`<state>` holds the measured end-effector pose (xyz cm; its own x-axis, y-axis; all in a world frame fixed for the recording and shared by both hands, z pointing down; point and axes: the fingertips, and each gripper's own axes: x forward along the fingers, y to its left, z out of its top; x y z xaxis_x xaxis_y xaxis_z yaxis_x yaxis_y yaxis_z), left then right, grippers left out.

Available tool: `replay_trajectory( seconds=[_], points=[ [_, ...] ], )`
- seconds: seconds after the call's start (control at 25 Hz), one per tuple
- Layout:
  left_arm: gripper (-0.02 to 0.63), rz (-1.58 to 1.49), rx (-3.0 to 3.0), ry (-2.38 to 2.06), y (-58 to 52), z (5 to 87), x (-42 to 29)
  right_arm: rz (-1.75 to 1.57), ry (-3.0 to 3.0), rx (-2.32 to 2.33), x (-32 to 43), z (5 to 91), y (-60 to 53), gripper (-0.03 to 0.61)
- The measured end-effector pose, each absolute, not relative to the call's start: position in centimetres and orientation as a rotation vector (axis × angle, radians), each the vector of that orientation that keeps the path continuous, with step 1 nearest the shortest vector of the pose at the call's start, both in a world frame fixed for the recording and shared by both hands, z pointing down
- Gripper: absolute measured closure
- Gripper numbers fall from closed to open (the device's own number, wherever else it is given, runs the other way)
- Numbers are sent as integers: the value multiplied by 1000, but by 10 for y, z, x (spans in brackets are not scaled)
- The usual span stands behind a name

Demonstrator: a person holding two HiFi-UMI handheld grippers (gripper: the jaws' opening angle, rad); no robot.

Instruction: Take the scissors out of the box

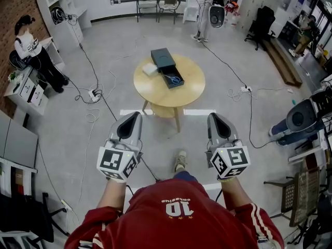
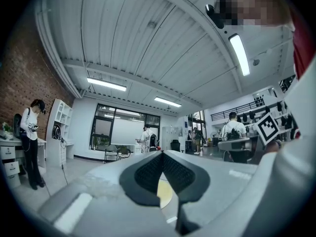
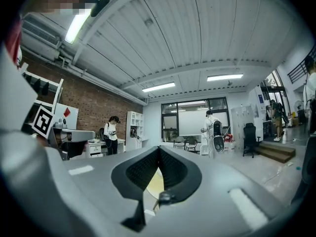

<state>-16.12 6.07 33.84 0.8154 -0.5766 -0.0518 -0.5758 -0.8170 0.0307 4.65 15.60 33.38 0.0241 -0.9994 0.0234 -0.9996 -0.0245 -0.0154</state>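
Note:
A round wooden table [image 1: 155, 90] stands some way ahead of me on the grey floor. On it lies an open dark box [image 1: 173, 78] with blue-handled scissors [image 1: 175, 80] inside, its dark lid [image 1: 163, 58] behind it and a small white object [image 1: 150, 69] to the left. My left gripper [image 1: 136, 115] and right gripper [image 1: 211, 116] are held level side by side, well short of the table, both shut and empty. In the left gripper view the pads [image 2: 148, 174] meet at the tip, with a sliver of table [image 2: 165, 192] below. The right gripper's pads [image 3: 172, 171] meet too.
Cables and a power strip [image 1: 94, 93] trail over the floor left of the table. White tape strips [image 1: 136, 112] mark the floor before it. A person [image 1: 32, 53] stands by desks at the left. A white robot [image 1: 217, 7] stands at the back; a blue-grey machine [image 1: 298, 121] sits right.

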Motion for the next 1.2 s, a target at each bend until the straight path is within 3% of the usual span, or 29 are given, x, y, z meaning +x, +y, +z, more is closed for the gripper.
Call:
replay_trajectory(
  seconds=[0.72,1.2],
  points=[
    [611,-77,2964,-948,39,352,-143,58,-2208,2232,69,343,136,578],
    [611,-12,2936,-959,-35,366,-98,87,-2298,2157,104,352,50,578]
  ],
)
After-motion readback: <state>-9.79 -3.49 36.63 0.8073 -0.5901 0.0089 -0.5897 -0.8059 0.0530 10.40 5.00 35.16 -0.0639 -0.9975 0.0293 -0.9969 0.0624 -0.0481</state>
